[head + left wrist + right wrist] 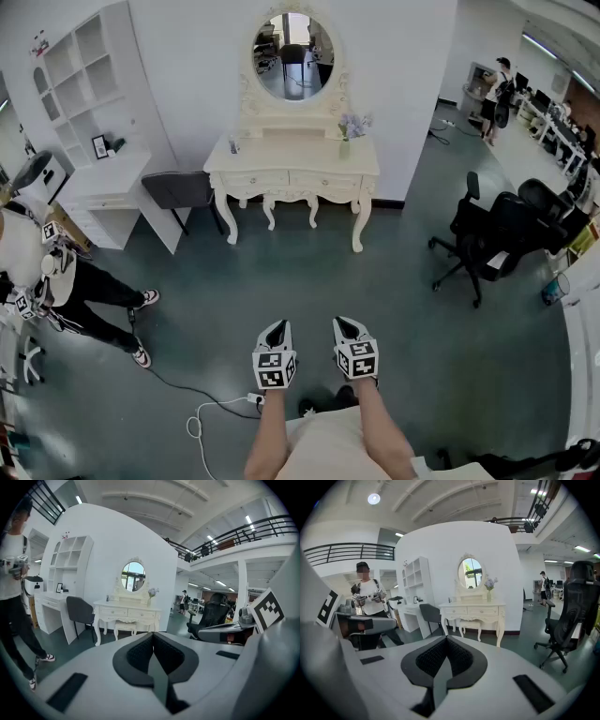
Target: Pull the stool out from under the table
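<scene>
Found cream carved stool [471, 624] under ornate cream desk [291, 178], straight ahead, well apart from left gripper [276, 327] and right gripper [348, 324], jaws closed and empty, neither nearer.

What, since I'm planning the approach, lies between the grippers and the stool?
Only bare green floor, shown in the head view; the stool sits under the table.
</scene>
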